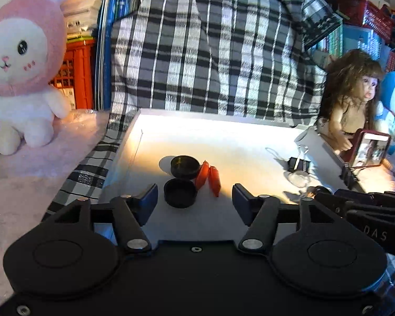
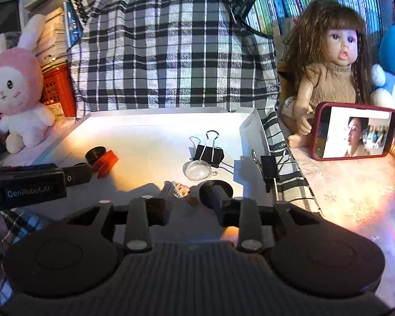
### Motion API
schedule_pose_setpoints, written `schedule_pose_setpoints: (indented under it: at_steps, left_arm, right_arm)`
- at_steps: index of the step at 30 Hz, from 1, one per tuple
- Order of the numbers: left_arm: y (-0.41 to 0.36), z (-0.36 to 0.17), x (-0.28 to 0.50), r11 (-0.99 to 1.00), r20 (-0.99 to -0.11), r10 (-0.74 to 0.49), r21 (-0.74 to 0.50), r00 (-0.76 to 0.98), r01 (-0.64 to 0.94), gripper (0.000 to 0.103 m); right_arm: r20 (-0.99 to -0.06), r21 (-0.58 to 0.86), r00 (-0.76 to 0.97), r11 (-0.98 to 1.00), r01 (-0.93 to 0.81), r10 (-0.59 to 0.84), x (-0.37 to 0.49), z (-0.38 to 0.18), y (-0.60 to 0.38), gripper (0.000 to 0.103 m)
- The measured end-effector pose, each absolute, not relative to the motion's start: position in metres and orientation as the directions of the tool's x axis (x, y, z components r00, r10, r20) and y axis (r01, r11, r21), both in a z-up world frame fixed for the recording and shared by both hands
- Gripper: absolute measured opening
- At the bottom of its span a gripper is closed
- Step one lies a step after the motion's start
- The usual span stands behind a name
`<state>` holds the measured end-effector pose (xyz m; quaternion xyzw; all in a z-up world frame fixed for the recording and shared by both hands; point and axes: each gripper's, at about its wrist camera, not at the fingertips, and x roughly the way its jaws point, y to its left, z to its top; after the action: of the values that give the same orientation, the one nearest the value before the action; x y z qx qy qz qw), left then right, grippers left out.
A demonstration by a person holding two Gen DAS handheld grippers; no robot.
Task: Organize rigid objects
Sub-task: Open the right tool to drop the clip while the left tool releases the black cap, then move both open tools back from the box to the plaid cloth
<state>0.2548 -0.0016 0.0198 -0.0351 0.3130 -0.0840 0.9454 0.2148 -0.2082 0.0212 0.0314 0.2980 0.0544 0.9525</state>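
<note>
Two black round caps [image 1: 181, 181] and two orange-red pieces [image 1: 209, 179] lie together on the white tray [image 1: 223, 142]. My left gripper [image 1: 194, 200] is open, its fingers either side of the nearer cap, just short of it. In the right wrist view, a black binder clip [image 2: 208, 152], a clear dome [image 2: 198, 169], a small figurine [image 2: 177, 188] and a black disc [image 2: 217, 188] lie on the tray [image 2: 158, 129]. My right gripper [image 2: 192, 208] is open and empty, low over the figurine and disc. The left gripper's body [image 2: 26, 184] shows at the left.
A plaid bag [image 1: 210, 47] rises behind the tray. A pink rabbit plush [image 1: 21, 65] sits left; a doll [image 2: 331, 60] and a red phone [image 2: 352, 134] stand right. A second binder clip [image 2: 268, 168] grips the tray's right wall.
</note>
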Motion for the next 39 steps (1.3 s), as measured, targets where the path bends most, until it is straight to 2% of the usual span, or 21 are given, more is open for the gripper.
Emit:
schedule_pose_setpoints:
  at_steps: [7,22,31,39]
  left_arm:
    - [0.005,0.034,0.216,0.976,-0.550,-0.216,-0.126,0.807,0.176,0.072]
    - [0.005,0.040,0.131,0.971,-0.533,-0.239,-0.109,0.812,0.214,0.077]
    - [0.006,0.032,0.085,0.971,-0.531,-0.236,-0.097,0.814,0.219,0.077]
    - [0.009,0.024,0.048,0.973,-0.516,-0.231,-0.105,0.825,0.207,0.078]
  right_arm:
    - [-0.529,0.074,0.836,0.989,-0.128,0.148,0.179,0.032,-0.209,0.064]
    - [-0.483,0.033,0.855,0.980,-0.198,0.189,0.104,0.036,-0.208,0.075]
    - [-0.455,-0.035,0.867,0.968,-0.247,0.204,0.061,0.031,-0.199,0.078]
    - [-0.444,-0.015,0.867,0.965,-0.261,0.227,0.032,0.026,-0.197,0.080]
